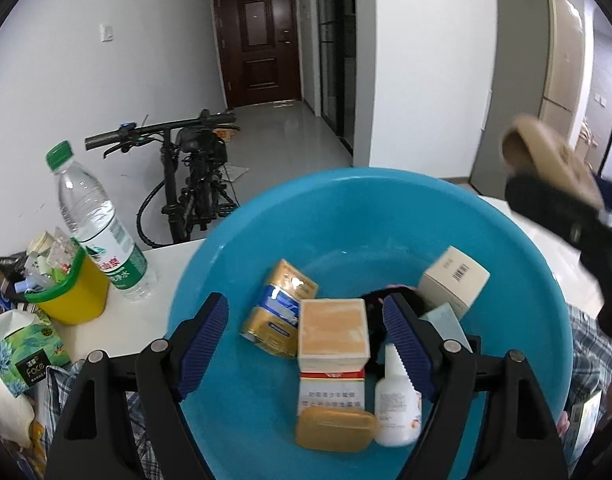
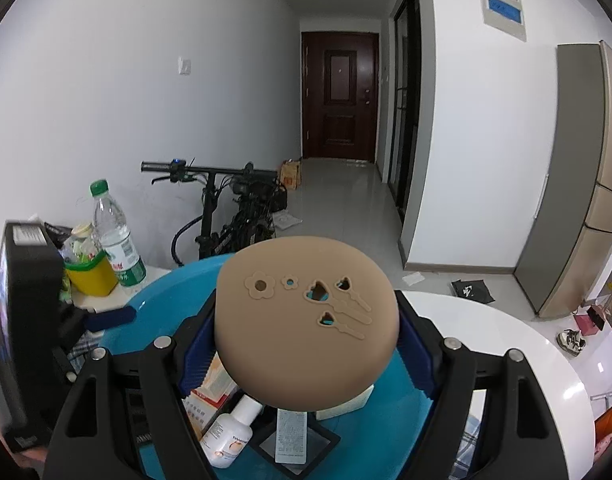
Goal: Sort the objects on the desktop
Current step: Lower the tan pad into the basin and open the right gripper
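A blue plastic basin (image 1: 518, 264) holds several items: a gold and blue pack (image 1: 278, 312), an orange-topped box (image 1: 332, 330), a white squeeze bottle (image 1: 398, 404), a tan soap-like bar (image 1: 336, 428) and a beige barcode box (image 1: 454, 280). My left gripper (image 1: 306, 344) is open and empty above the basin. My right gripper (image 2: 306, 344) is shut on a tan slipper (image 2: 306, 316) and holds it above the basin (image 2: 162, 292). The slipper also shows in the left wrist view (image 1: 546, 160), at the upper right. The white bottle (image 2: 230, 432) lies below it.
A water bottle (image 1: 98, 224) with a green cap, a yellow bin (image 1: 74, 292) of scraps and a tissue pack (image 1: 26, 348) stand left of the basin on a white table (image 2: 506, 344). A folding bike (image 1: 186, 184) stands behind, in a hallway.
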